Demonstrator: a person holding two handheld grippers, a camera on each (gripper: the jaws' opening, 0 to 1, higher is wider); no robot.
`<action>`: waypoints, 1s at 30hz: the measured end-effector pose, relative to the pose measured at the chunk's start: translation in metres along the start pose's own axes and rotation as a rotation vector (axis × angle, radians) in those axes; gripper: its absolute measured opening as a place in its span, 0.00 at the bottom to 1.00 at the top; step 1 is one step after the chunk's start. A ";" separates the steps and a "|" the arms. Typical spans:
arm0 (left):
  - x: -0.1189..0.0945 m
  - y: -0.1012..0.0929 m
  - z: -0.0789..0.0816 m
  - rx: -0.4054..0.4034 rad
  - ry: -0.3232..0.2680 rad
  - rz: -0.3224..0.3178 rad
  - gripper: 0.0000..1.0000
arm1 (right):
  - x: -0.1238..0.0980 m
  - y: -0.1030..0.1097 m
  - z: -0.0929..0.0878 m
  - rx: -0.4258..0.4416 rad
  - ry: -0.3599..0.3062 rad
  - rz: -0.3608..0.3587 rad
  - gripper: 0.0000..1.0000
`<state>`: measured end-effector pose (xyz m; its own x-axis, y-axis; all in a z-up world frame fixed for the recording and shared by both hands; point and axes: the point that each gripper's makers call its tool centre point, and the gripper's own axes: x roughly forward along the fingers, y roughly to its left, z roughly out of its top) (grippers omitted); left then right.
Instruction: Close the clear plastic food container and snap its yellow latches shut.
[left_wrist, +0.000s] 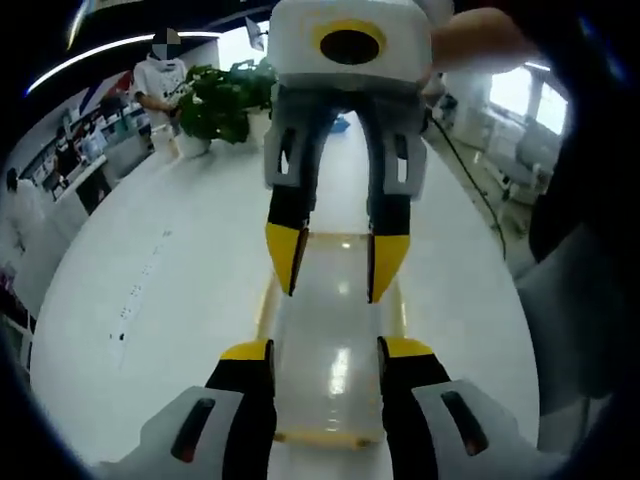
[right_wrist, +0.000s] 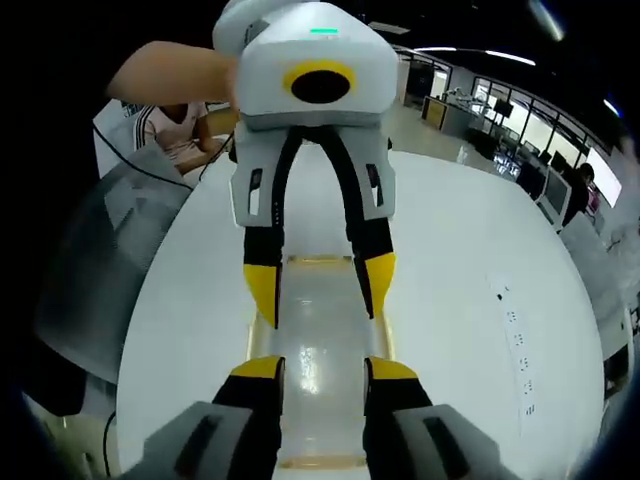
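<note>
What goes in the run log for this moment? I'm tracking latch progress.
stage: at latches | container: lid down, on white table | left gripper: open, straddling container | right gripper: open, opposite end

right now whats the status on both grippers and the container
Left gripper and right gripper open, jaws straddling opposite ends of the container. Lid down flat; latch state unclear. White table around it, nothing in the way.

Both tongs (left_wrist: 325, 352) (left_wrist: 337, 268) straddle the closed container (left_wrist: 335, 340).
</note>
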<state>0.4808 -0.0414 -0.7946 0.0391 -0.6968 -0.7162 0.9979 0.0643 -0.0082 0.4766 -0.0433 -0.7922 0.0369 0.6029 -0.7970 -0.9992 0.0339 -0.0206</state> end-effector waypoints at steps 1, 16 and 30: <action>0.001 0.000 0.000 0.006 0.002 -0.001 0.37 | 0.000 0.000 0.000 0.000 0.000 0.002 0.28; 0.010 -0.005 0.007 0.011 -0.002 -0.013 0.37 | 0.007 -0.002 -0.002 -0.004 0.022 0.020 0.34; 0.012 -0.020 0.007 0.050 0.008 -0.003 0.39 | 0.014 -0.011 0.003 -0.020 0.040 0.042 0.38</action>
<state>0.4616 -0.0561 -0.7975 0.0360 -0.6910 -0.7219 0.9993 0.0268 0.0242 0.4883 -0.0324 -0.8013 -0.0049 0.5712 -0.8208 -1.0000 -0.0071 0.0010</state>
